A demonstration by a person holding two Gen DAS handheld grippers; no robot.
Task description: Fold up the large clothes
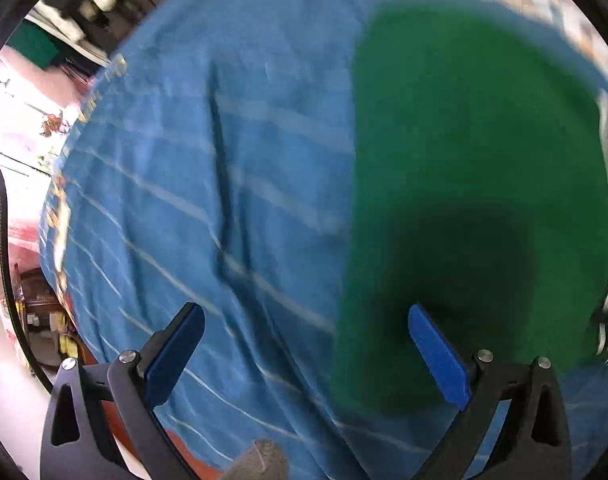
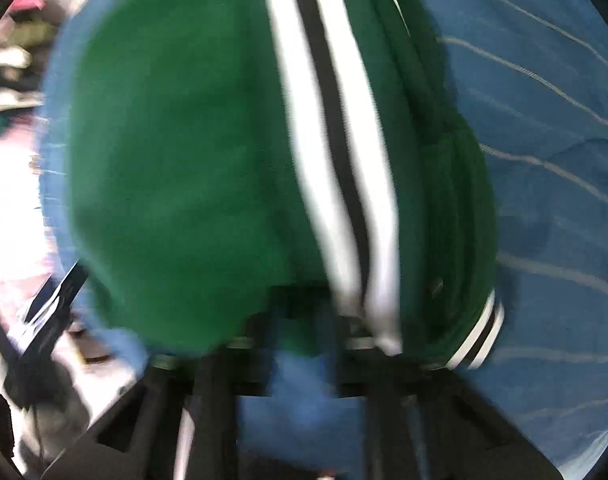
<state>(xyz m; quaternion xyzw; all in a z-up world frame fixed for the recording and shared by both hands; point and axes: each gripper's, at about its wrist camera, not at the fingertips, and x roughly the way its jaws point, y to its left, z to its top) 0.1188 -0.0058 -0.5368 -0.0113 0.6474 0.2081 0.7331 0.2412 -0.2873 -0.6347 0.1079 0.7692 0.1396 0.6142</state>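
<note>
A green garment point(image 1: 471, 168) lies flat on a blue striped bedsheet point(image 1: 224, 184), filling the right half of the left wrist view. My left gripper point(image 1: 304, 352) is open and empty above the garment's left edge. In the blurred right wrist view the green garment point(image 2: 176, 168) with white and black stripes point(image 2: 335, 160) drapes over my right gripper point(image 2: 304, 320), and its cloth covers the fingertips. The jaws look close together under the cloth, gripping its lower edge near the striped cuff point(image 2: 479, 336).
The blue striped bedsheet point(image 2: 543, 160) covers the bed. A pile of clothes and clutter point(image 1: 84, 4) lies at the far left corner beyond the bed. Pale floor point(image 1: 12, 120) and a black cable point(image 1: 4, 240) lie left of the bed edge.
</note>
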